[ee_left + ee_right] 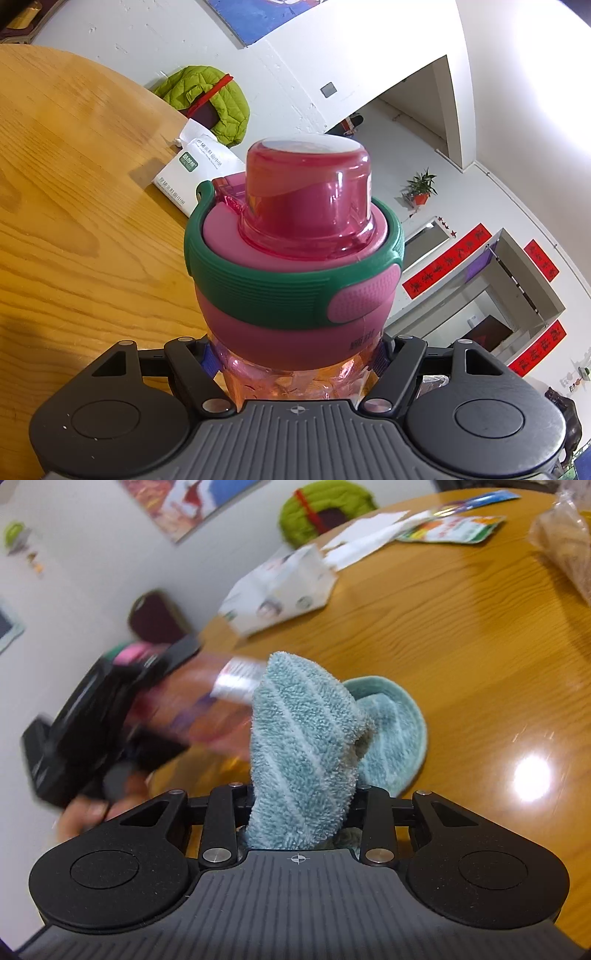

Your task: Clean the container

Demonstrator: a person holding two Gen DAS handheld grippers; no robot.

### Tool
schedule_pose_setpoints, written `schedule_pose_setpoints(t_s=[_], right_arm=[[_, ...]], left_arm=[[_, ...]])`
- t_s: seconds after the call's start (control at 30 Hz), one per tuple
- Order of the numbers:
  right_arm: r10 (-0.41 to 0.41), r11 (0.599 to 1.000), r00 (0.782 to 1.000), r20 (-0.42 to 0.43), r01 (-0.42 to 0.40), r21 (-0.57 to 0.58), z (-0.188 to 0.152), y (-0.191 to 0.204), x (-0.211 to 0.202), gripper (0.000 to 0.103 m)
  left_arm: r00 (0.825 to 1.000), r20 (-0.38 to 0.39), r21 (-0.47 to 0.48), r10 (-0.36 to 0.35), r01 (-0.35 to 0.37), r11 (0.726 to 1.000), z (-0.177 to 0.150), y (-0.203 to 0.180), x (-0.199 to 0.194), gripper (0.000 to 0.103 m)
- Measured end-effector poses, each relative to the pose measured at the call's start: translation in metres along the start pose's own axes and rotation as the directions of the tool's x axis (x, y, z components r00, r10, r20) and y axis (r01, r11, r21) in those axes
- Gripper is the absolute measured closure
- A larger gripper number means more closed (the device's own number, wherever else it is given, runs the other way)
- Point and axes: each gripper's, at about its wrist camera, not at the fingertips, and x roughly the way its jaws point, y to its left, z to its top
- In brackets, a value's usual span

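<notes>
From the left wrist camera, the left gripper [295, 363] is clamped on the clear pink body of the bottle [295, 258], just under its pink and green lid [295, 284]. The fingers press in from either side, so the bottle sticks straight out along them with its translucent cap [308, 192] farthest from the camera. That low hold leaves most of the surface free for wiping, I judge. Behind the bottle lies the wooden table [74, 184], with a white tissue pack [192, 166] near its far edge and a green padded jacket [207, 99] beyond that.

From the right wrist camera, the right gripper [299, 808] pinches a folded blue-green terry cloth [303, 738], which stands up between the closed fingers with a rounded flap hanging to the right. Bunched like this, the cloth gives a thick pad to rub with. Left of the cloth, and blurred, the bottle [210, 705] lies tilted in the left gripper [122, 709], its labelled side meeting or nearly meeting the cloth; I cannot tell which. A person's hand [85, 812] grips the tool from below. The table [461, 635] spreads behind the cloth, bearing a white carton [280, 594] and printed leaflets [450, 528] farther back.

Judging by the pose, the wiping is under way, one hand steadying while the other scrubs.
</notes>
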Motion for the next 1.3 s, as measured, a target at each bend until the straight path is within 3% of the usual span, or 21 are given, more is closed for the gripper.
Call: schedule_pose_setpoints(t_s=[0.1,0.2,0.4,0.57,0.8,0.87,0.97,1.1,1.17,1.27,1.3], right_arm=[[-0.018,1.0,1.0,0.015,0.018,-0.009,-0.001,0.0,0.001,0.068],[-0.036,0.999,0.999,0.029,0.036,-0.017,-0.001,-0.001,0.002,0.068],[-0.071,0.997,0.996,0.059,0.073,-0.034,-0.002,-0.001,0.003,0.068],[-0.099,0.994,0.991,0.084,0.103,-0.046,-0.003,-0.002,0.005,0.068],[-0.139,0.987,0.983,0.12,0.147,-0.063,-0.004,-0.003,0.006,0.067],[-0.15,0.985,0.98,0.13,0.159,-0.067,-0.005,-0.003,0.007,0.067],[-0.166,0.981,0.975,0.146,0.178,-0.074,-0.005,-0.003,0.008,0.064],[-0.187,0.976,0.968,0.167,0.203,-0.082,-0.006,-0.004,0.009,0.057],[-0.195,0.973,0.966,0.172,0.212,-0.086,-0.004,-0.005,0.0,0.054],[-0.184,0.977,0.97,0.159,0.198,-0.08,0.004,-0.013,-0.01,0.039],[-0.171,0.98,0.973,0.155,0.184,-0.076,0.004,-0.012,-0.013,0.029]], left_arm=[[1.0,-0.006,0.026,0.003,-0.002,1.0,0.0,-0.003,0.0,0.032],[0.999,-0.007,0.119,0.038,-0.037,0.992,0.001,-0.016,-0.003,0.032],[0.985,-0.066,0.343,0.159,-0.128,0.931,0.0,-0.055,-0.009,0.032],[0.968,-0.091,0.505,0.234,-0.158,0.848,-0.005,-0.084,0.007,0.032],[0.957,-0.02,0.703,0.289,-0.192,0.685,-0.032,-0.11,0.028,0.032],[0.953,-0.015,0.724,0.301,-0.197,0.66,-0.035,-0.114,0.027,0.032],[0.95,-0.029,0.717,0.311,-0.197,0.668,-0.033,-0.114,0.021,0.032],[0.945,-0.016,0.736,0.328,-0.211,0.643,-0.033,-0.114,0.02,0.032],[0.946,-0.007,0.73,0.325,-0.218,0.648,-0.033,-0.114,0.021,0.032],[0.949,-0.009,0.705,0.314,-0.217,0.675,-0.034,-0.112,0.017,0.027],[0.951,-0.015,0.695,0.31,-0.213,0.687,-0.034,-0.11,0.015,0.024]])
